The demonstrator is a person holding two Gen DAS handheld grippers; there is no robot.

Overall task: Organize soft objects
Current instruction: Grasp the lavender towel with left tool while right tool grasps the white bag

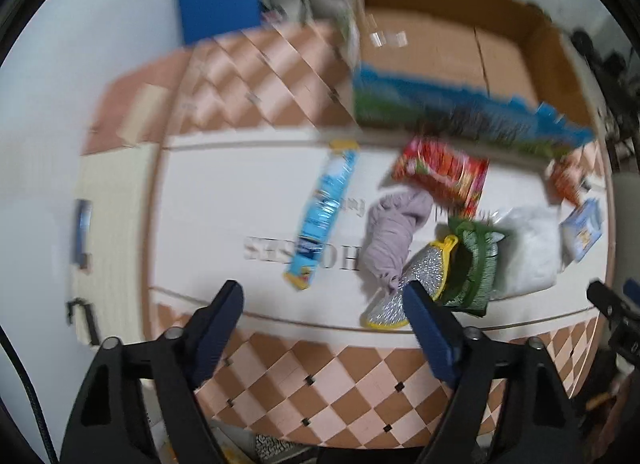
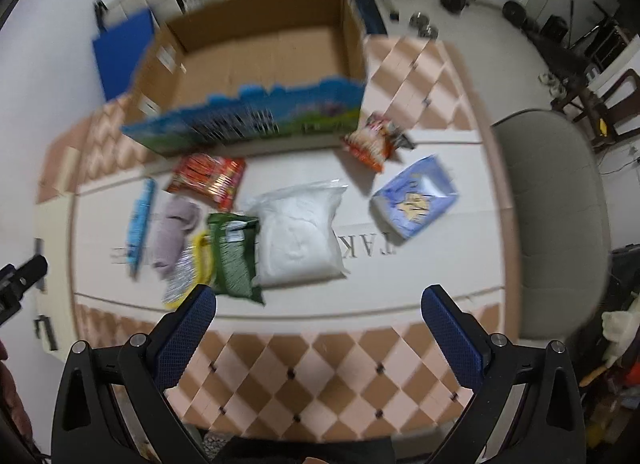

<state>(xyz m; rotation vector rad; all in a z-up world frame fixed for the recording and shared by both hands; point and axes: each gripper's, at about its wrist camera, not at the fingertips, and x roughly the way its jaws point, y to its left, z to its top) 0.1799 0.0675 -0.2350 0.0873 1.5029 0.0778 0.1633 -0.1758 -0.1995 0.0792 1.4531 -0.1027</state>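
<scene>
Soft items are clustered mid-table on a white mat (image 2: 400, 288): crumpled mauve cloth (image 2: 174, 232), glittery silver scrubber with yellow rim (image 2: 182, 276), green crinkly pack (image 2: 234, 256), clear bag of white filling (image 2: 300, 232), red snack packs (image 2: 208, 178), blue tissue pack (image 2: 416, 196). Partial lettering "TAK" is printed on the mat; other print is blurred. An open cardboard box (image 2: 260, 64) is seen behind. Left gripper (image 1: 322, 296) and right gripper (image 2: 318, 300) are both spread wide, nothing held.

Pink-and-brown checkered mat (image 2: 320, 368), green packet (image 2: 234, 256)
</scene>
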